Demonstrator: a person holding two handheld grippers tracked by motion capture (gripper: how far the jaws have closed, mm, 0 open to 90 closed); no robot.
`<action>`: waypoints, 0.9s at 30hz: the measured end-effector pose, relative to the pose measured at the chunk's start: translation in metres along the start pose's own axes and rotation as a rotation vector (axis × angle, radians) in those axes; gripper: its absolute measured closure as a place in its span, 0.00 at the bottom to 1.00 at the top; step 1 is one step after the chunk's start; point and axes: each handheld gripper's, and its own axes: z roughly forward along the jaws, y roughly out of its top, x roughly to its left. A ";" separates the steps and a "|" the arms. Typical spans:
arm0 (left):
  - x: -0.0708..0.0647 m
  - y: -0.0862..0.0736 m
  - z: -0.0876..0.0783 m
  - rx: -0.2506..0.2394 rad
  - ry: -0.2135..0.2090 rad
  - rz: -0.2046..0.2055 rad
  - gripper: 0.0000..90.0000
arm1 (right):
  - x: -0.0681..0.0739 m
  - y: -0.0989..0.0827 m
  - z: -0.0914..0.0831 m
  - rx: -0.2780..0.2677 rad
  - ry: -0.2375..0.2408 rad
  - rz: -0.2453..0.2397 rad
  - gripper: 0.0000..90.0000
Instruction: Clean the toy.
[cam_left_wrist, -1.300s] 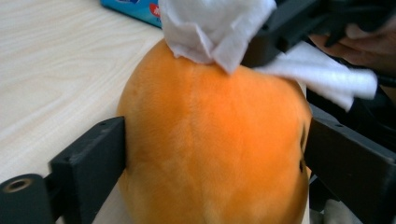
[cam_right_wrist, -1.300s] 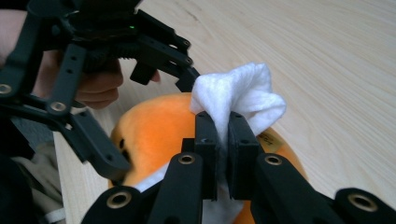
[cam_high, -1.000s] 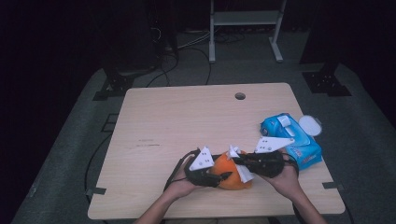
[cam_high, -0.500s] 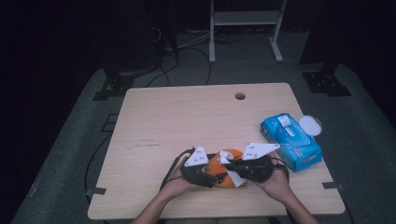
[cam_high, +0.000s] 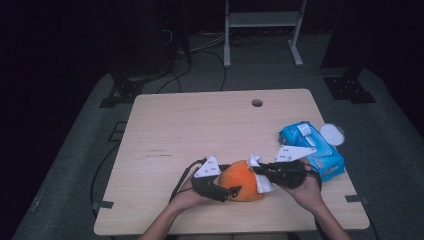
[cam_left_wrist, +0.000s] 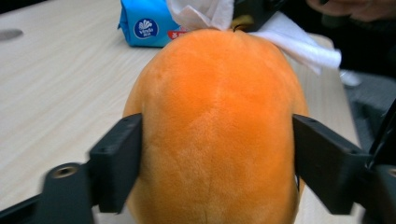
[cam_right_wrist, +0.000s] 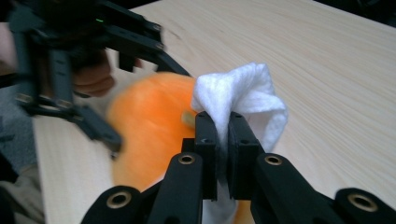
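The left claw lay low over the near part of the wooden surface, its two black jaws set on either side of an orange plush toy. In the left gripper view the toy swelled up between the jaws, each flank touching a jaw's inner face. Those jaws had just been opening, with the toy between them, and it could not be told whether they pressed on the plush or merely rested against it.

The right claw came in from the other side, its tip at the toy's far end from the left claw. Its jaws were closed tight on a white tissue. In the right gripper view the tissue bunched up above the pinched jaws and draped over their tips, while the toy sat just beyond and to the left of them, touching or nearly touching the tissue. In the left gripper view the tissue lay against the top of the toy, past the left claw's jaws.

A blue pack of wipes rested on the surface just beyond the right claw, on its outer side, with its round white lid flipped open. From the left claw the pack stood well behind the toy.

Both of the person's hands held their claws close together, the toy between them.
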 end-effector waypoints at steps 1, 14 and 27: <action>-0.003 0.002 -0.001 0.010 0.010 0.043 0.29 | 0.005 0.003 0.002 0.000 0.008 -0.016 0.93; 0.003 -0.001 -0.003 -0.015 -0.041 -0.006 0.29 | -0.005 -0.005 -0.003 0.006 0.004 -0.008 0.93; -0.002 -0.002 -0.005 -0.006 -0.027 0.085 0.34 | -0.008 -0.005 -0.004 0.004 0.006 0.000 0.93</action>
